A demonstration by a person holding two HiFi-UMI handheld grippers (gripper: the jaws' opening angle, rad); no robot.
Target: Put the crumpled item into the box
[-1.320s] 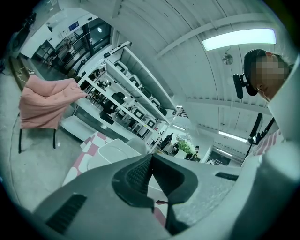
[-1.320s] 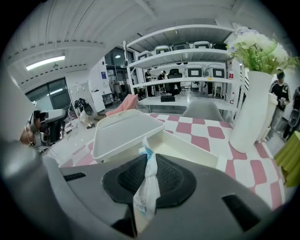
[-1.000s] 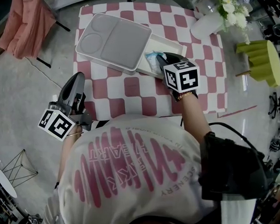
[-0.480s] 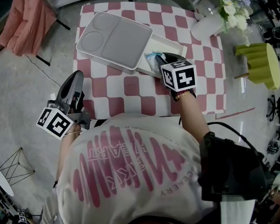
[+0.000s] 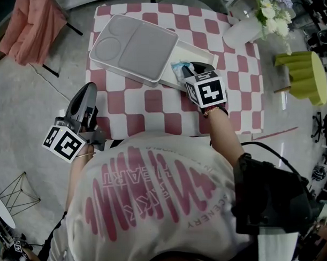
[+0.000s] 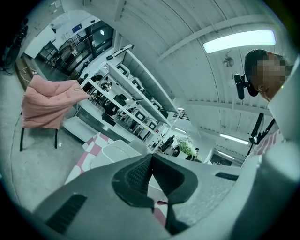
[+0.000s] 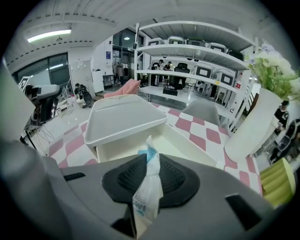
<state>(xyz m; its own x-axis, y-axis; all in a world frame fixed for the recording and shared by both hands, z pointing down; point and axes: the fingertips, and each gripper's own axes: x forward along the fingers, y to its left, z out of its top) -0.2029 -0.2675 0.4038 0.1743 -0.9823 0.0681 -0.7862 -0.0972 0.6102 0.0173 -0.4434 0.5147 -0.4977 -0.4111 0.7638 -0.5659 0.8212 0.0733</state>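
Right gripper (image 5: 192, 67) is clamped on the crumpled item (image 5: 179, 69), a white-and-blue wrapper, upper middle of the head view, at the open end of the box (image 5: 201, 50). Lid (image 5: 135, 45) lies across the box's left part, just beside the item. Vase (image 5: 240, 29) and a green object (image 5: 306, 72) sit upper right, apart from the box. Left gripper (image 5: 88, 90) is lower left, off the checkered table (image 5: 154, 103), jaws together with nothing in them. Right gripper view shows the wrapper pinched between the pads and poking past the tips; in the head view the marker cube covers that. Only the left gripper view shows the pink cloth (image 6: 47, 105) from the side.
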